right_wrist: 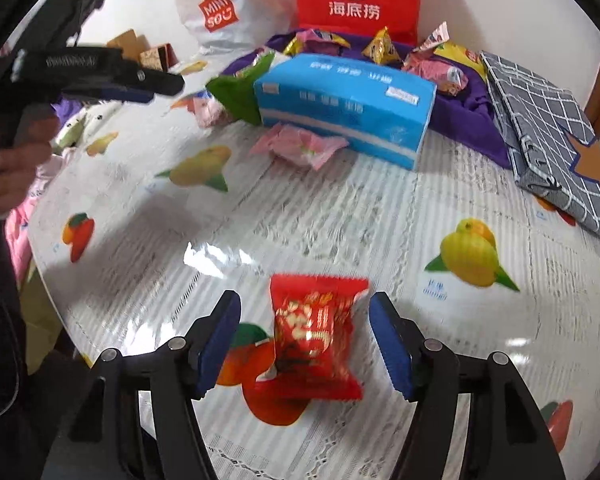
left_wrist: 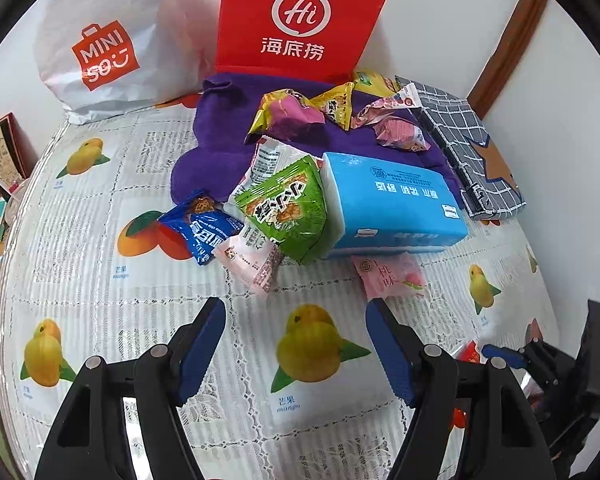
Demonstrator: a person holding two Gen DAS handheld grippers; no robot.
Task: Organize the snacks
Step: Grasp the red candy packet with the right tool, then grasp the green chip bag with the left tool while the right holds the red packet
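Observation:
In the right wrist view a red snack packet (right_wrist: 316, 336) lies flat on the fruit-print tablecloth (right_wrist: 380, 220). My right gripper (right_wrist: 305, 300) straddles it, open, and its blue pads stand clear of the wrapper on both sides. My left gripper (left_wrist: 295, 306) hangs open over bare tablecloth with nothing between its fingers. Just beyond it lie a pink peach packet (left_wrist: 392, 276), a green packet (left_wrist: 288, 212), a blue packet (left_wrist: 200, 228) and a pale pink packet (left_wrist: 252, 260). Several more packets (left_wrist: 288, 112) rest on a purple cloth (left_wrist: 220, 132).
A blue tissue pack (left_wrist: 392, 200) sits among the snacks. A red paper bag (left_wrist: 300, 20) and a white shopping bag (left_wrist: 104, 40) stand against the back wall. A grey checked cloth (left_wrist: 460, 132) lies at the right. A hand (right_wrist: 16, 168) holds the left gripper.

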